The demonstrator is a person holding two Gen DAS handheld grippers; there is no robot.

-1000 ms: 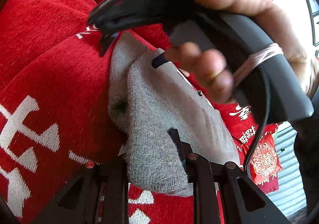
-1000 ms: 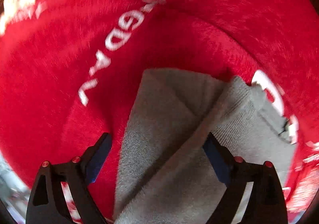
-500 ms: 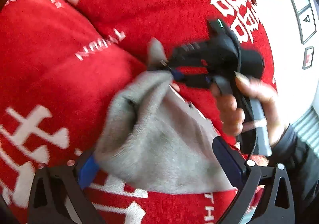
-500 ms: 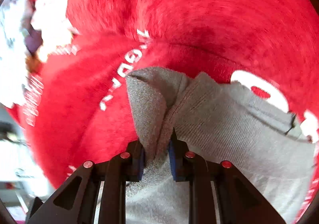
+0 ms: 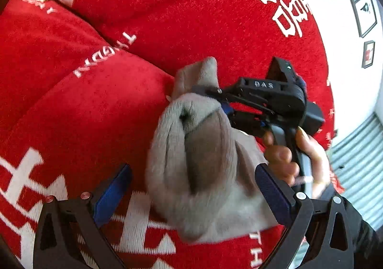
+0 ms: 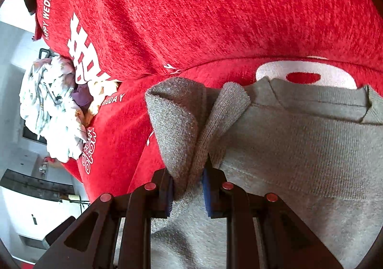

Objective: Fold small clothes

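A small grey knit garment [image 5: 205,173] lies bunched on a red sofa cushion [image 5: 83,113]. My left gripper [image 5: 191,187] is open, its blue pads either side of the garment's near end and not pinching it. My right gripper [image 6: 188,185] is shut on a folded corner of the grey garment [image 6: 299,149] and holds that corner raised off the cushion. In the left wrist view the right gripper [image 5: 215,96] reaches in from the right, held by a hand.
The red sofa back [image 6: 215,10] with white lettering rises behind the garment. A pile of crumpled pale clothes [image 6: 52,106] lies at the cushion's far end. A white wall with framed pictures [image 5: 363,12] stands to the right.
My left gripper let go of the garment and opened. My right gripper closed on a folded corner and lifted it, bunching the cloth.
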